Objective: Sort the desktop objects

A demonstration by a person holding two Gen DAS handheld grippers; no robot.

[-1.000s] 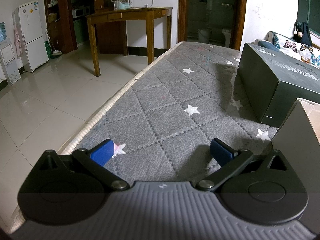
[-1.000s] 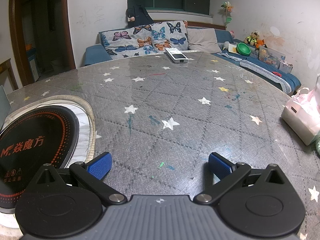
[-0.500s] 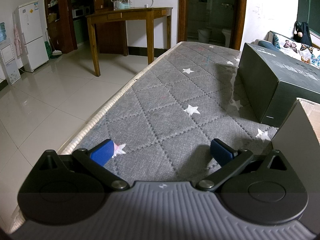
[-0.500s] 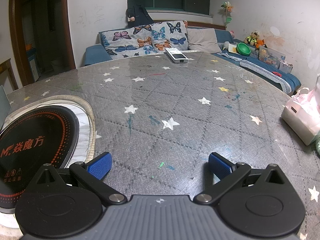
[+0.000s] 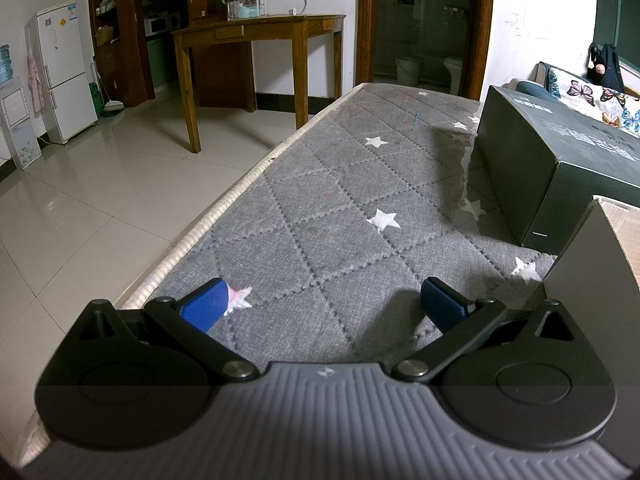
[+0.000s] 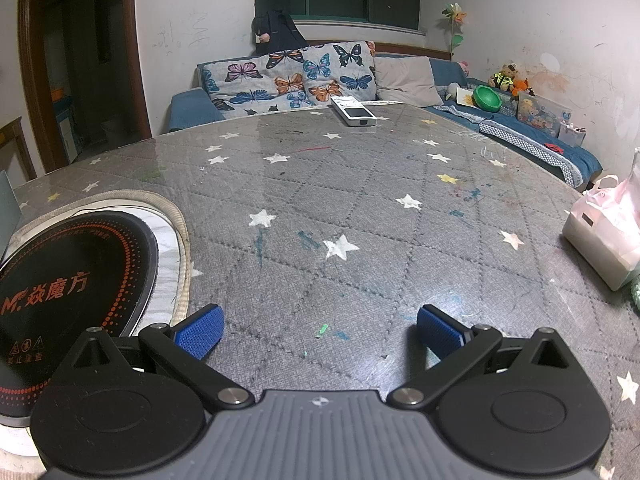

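My left gripper (image 5: 322,304) rests open low over the grey star-patterned tabletop (image 5: 340,208), nothing between its blue pads. A dark green box (image 5: 560,152) lies to its right, and an open cardboard box (image 5: 600,264) stands closer at the right edge. My right gripper (image 6: 320,330) is open too, empty, over the same glass-covered cloth (image 6: 340,200). A white remote control (image 6: 354,111) lies at the far edge of the table. A black round induction cooker (image 6: 68,292) sits at the left, and a pink-white tissue pack (image 6: 604,236) at the right.
The table's left edge (image 5: 208,232) drops to a tiled floor (image 5: 80,208). A wooden table (image 5: 256,40) and a fridge (image 5: 64,72) stand beyond. A sofa with butterfly cushions (image 6: 296,76) runs behind the table, with toys (image 6: 508,80) on its right side.
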